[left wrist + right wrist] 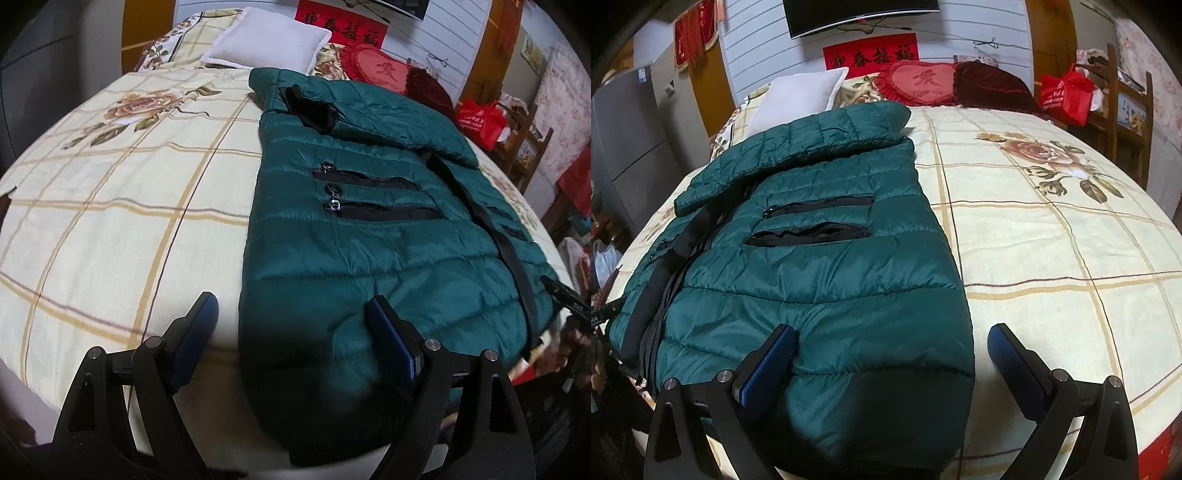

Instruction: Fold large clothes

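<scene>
A dark green quilted puffer jacket point(369, 236) lies flat on the bed, front up, with black zip pockets and a sleeve folded across the chest; it also shows in the right wrist view point(820, 280). My left gripper point(291, 314) is open, its fingers straddling the jacket's lower left hem edge. My right gripper point(892, 343) is open, its fingers straddling the jacket's lower right hem edge. Neither holds anything.
The bed has a cream plaid sheet with rose prints point(110, 206) point(1052, 229). A white pillow point(269, 40), a red heart cushion point(919, 85) and a maroon cushion point(993, 88) lie at the head. A red bag point(1067, 96) sits on a wooden chair beside the bed.
</scene>
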`<state>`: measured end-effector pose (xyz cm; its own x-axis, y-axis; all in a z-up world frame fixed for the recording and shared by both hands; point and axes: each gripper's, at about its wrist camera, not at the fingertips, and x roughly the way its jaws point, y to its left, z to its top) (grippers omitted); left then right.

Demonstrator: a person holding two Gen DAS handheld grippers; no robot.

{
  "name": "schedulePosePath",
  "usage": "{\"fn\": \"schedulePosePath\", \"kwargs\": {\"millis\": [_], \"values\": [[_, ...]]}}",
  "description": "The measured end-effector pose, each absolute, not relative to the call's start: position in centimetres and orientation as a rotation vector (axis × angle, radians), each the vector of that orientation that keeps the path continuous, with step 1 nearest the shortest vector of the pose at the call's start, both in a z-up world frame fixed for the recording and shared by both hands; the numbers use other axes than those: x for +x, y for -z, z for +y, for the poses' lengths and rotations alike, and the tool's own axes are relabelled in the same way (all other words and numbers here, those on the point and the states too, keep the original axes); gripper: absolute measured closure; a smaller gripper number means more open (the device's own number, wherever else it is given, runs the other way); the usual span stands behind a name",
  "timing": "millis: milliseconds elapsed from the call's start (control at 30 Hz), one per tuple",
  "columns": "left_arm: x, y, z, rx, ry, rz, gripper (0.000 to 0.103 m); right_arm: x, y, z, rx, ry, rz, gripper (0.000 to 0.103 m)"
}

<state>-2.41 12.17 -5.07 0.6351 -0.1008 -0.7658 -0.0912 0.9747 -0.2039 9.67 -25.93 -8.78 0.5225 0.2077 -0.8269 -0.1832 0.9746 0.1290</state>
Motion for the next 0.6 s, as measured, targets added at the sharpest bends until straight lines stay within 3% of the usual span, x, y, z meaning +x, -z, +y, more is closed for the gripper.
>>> {"fn": "schedulePosePath", "kwargs": {"millis": [233, 600], "values": [[-4.8, 4.8, 11.9, -0.313, 0.151, 0.874, 0.02, 8.8, 8.0, -27.4, 0.261, -0.536, 1.076, 0.003], [-4.3, 5.0, 10.9, -0.263, 0.108, 0.861, 0.02, 9.3, 8.1, -27.3, 0.225, -0.443, 1.054, 0.002]]}}
